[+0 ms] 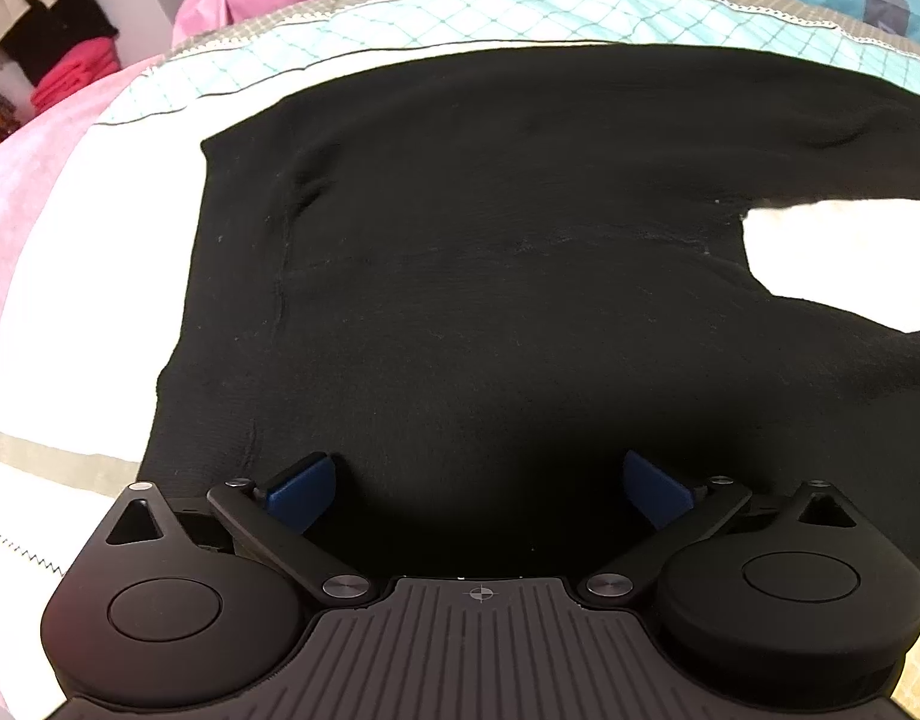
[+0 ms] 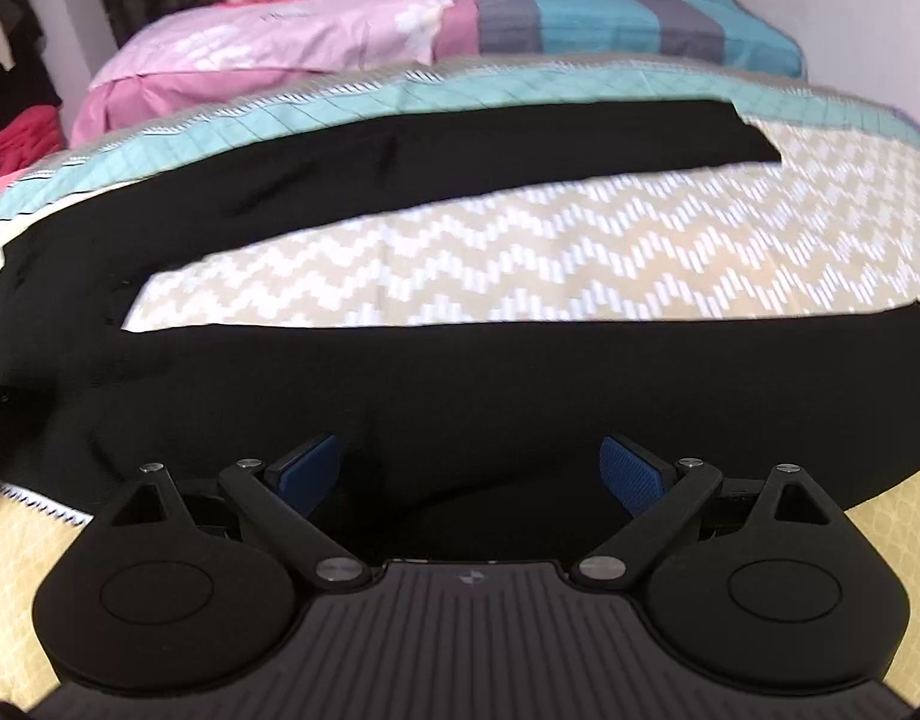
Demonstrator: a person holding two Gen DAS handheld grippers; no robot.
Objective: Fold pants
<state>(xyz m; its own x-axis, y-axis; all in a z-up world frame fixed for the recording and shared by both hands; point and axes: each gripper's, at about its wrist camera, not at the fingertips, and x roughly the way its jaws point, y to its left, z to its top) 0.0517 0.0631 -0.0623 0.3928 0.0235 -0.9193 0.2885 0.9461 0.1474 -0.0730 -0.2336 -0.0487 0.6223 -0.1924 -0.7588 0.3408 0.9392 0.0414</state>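
no readable text, labels, brands or numbers anywhere

Two matching black handheld grippers

The left gripper (image 1: 479, 489) and right gripper (image 2: 471, 474) have blue ribbed pads (image 2: 631, 474), silver screws, round housings and grooved bodies.

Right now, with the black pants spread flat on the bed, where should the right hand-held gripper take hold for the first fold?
Probably the near leg, at its front edge just ahead of the open right hand-held gripper. The pants lie flat with the legs splayed apart, bedspread showing between them, so coming in low from the near side could pinch that edge and carry it over onto the far leg.
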